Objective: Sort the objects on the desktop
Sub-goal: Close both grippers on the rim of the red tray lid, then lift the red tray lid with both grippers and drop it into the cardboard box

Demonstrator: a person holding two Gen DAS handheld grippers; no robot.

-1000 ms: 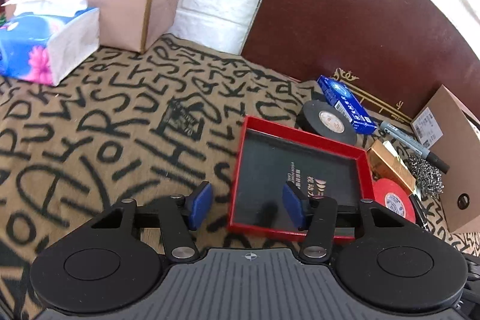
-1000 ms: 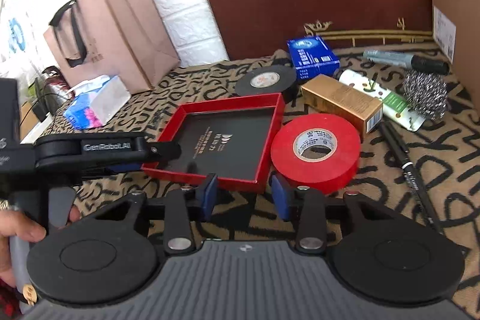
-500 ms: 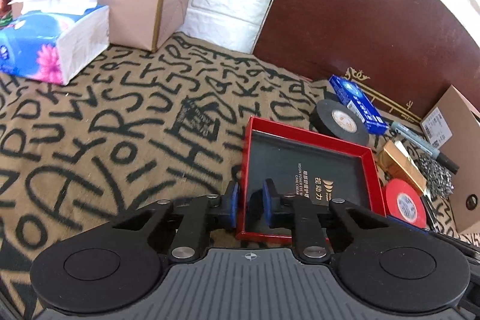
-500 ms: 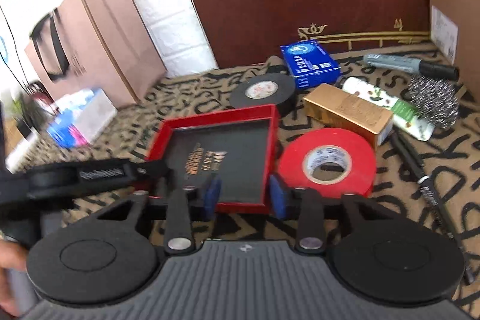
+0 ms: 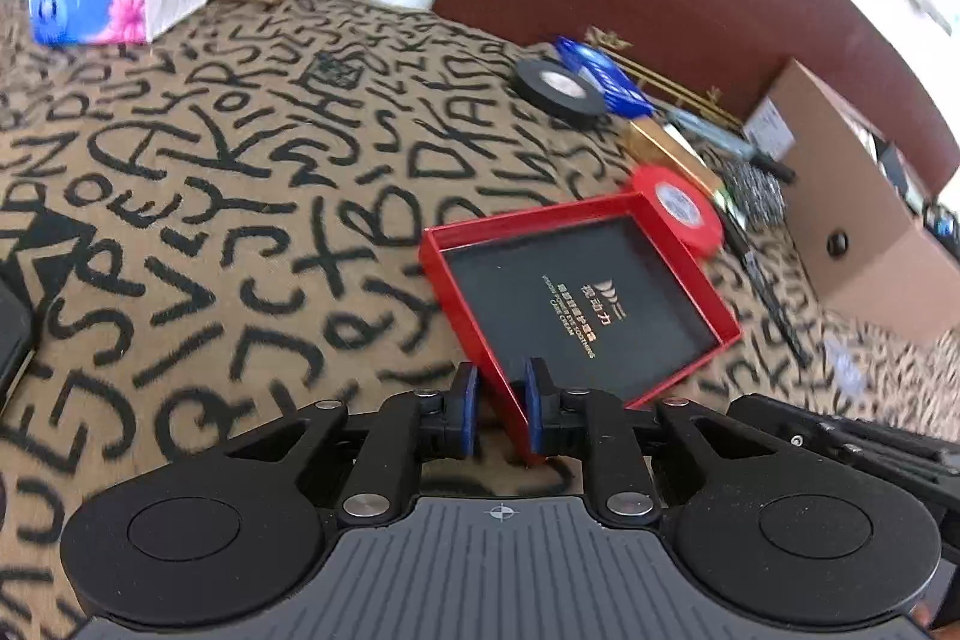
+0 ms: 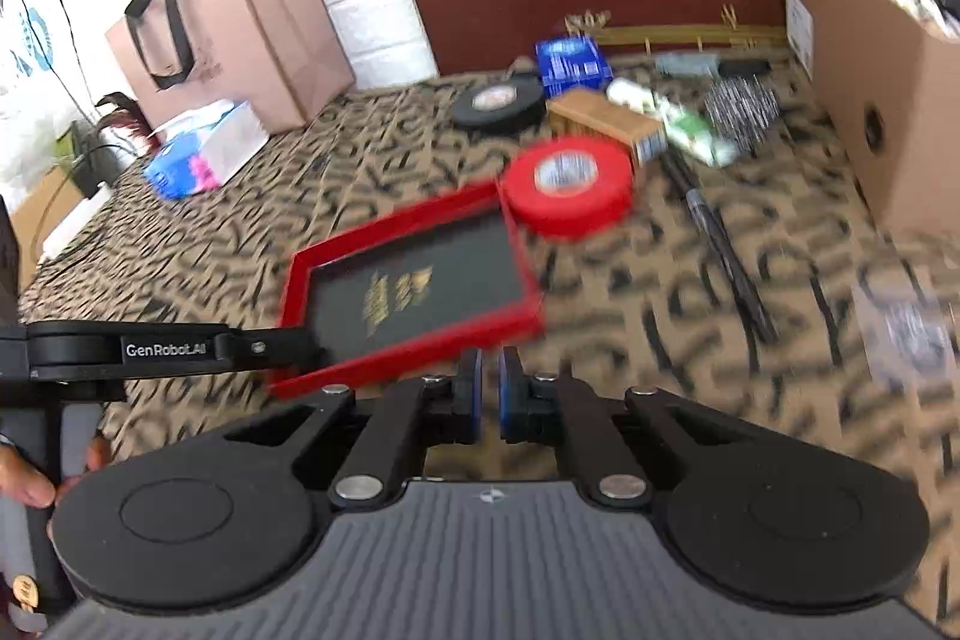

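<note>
A: Our left tongs (image 5: pixel 501 409) are clenched on the near wall of the shallow red cardboard tray with the black printed floor (image 5: pixel 696 280), low in the middle of the left view; the blue pads (image 5: pixel 467 409) pinch that thin rim at one corner.

B: And our right tongs (image 6: pixel 489 394) are closed on nothing, just in front of the tray's near edge (image 6: pixel 420 340) in the right view.

A: So we're dragging the tray by one wall. We'd judge it best to keep it flat on the letter-printed worktop cloth (image 5: pixel 240 172) and pull steadily, so the cardboard rim doesn't bend or slip out.

B: The red roll of tape (image 6: pixel 567 187) touches the tray's far corner, right of centre; we should mind not to snag it.

A: The black roll of tape (image 5: pixel 558 88) lies further off, upper right.
</note>
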